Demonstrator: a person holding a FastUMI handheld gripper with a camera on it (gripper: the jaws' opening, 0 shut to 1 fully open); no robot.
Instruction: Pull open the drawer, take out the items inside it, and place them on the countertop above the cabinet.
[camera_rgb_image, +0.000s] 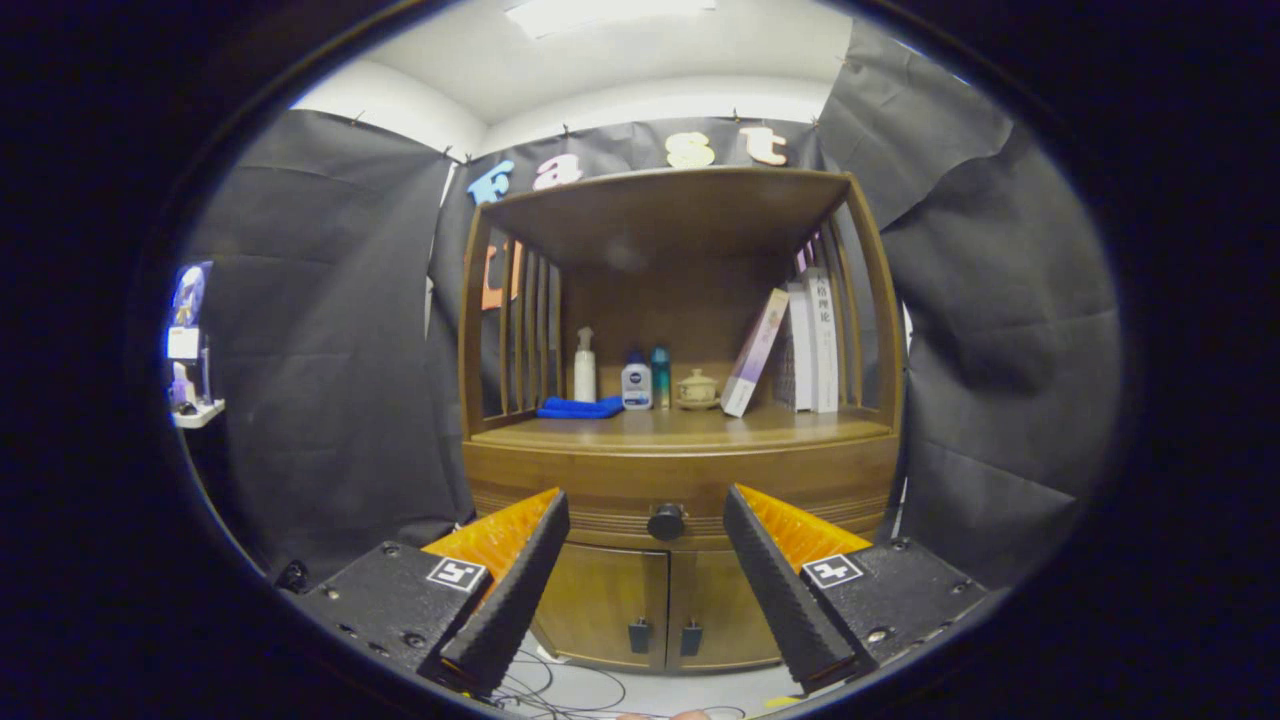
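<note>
The tongs (647, 520) are standing open, framing the small dark round knob (666, 522) of the shut brown wooden drawer (600, 480) beneath the worktop (690, 428). Knob appears rigid, smooth, possibly slippery; grasping it squarely is advisable.

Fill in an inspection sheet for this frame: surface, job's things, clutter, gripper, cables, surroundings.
Surface: wooden countertop, front strip bare.
Job's things: drawer shut; round knob beyond the fingers, in line with the gap.
Clutter: blue cloth, spray bottle, lotion bottle, teal bottle, small lidded pot, books at the back.
Gripper: gripper open, touching nothing.
Cables: loose wires on the floor.
Surroundings: black cloth wall; cabinet doors shut.
</note>
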